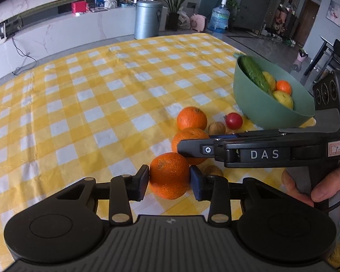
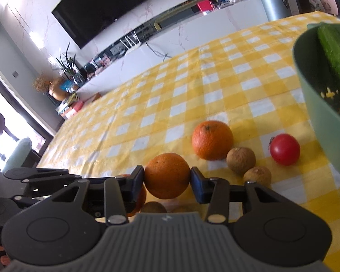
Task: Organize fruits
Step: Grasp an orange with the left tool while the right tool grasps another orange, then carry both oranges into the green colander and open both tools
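My left gripper (image 1: 169, 178) is shut on an orange (image 1: 169, 175) on the yellow checked cloth. My right gripper (image 2: 167, 180) is shut on a second orange (image 2: 166, 175), which in the left wrist view (image 1: 189, 139) shows just behind the right gripper's finger (image 1: 192, 148). A third orange (image 1: 192, 118) (image 2: 212, 139) lies free beyond them. A red tomato (image 1: 234, 120) (image 2: 284, 149) and small brown fruits (image 1: 217, 128) (image 2: 240, 160) lie near a green bowl (image 1: 256, 104) (image 2: 324, 122) holding a cucumber (image 1: 253, 73), lemons and a small orange.
The table with the yellow checked cloth (image 1: 90, 104) stretches left and far. Beyond its far edge stand a white counter, a metal bin (image 1: 148, 19) and a water jug (image 1: 219, 17). A hand (image 1: 317, 188) holds the right gripper's handle.
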